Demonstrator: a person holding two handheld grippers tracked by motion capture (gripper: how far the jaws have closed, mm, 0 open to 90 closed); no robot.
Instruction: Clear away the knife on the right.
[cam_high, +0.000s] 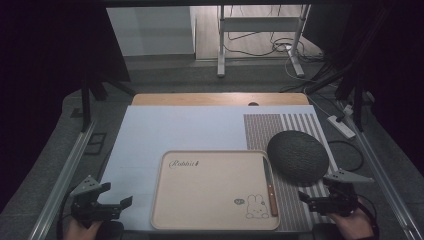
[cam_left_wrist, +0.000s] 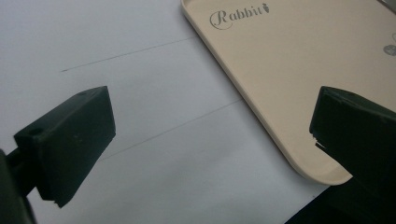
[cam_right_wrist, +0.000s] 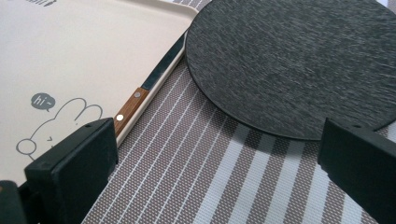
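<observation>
— Where is the knife (cam_high: 270, 186) being kept?

— It is being kept inside the tray (cam_high: 210, 175), along the right wall, with its wooden handle toward the person. That way it is being stopped from sliding off.

— Is anything being held by the right claw (cam_high: 320, 199)?

— No. It is being held wide open, just past the tray's right side, over the striped mat (cam_high: 300, 125). The knife handle and the round dark plate (cam_high: 297, 156) are both near it, so it seems to be getting lined up for one of them.

— And the left claw (cam_high: 111, 205)?

— It is being held wide open too, low over the white sheet (cam_high: 165, 135) on the counter, beside the tray's left corner. Nothing is being touched by it. It is probably being kept there so the tray can be steadied.
</observation>
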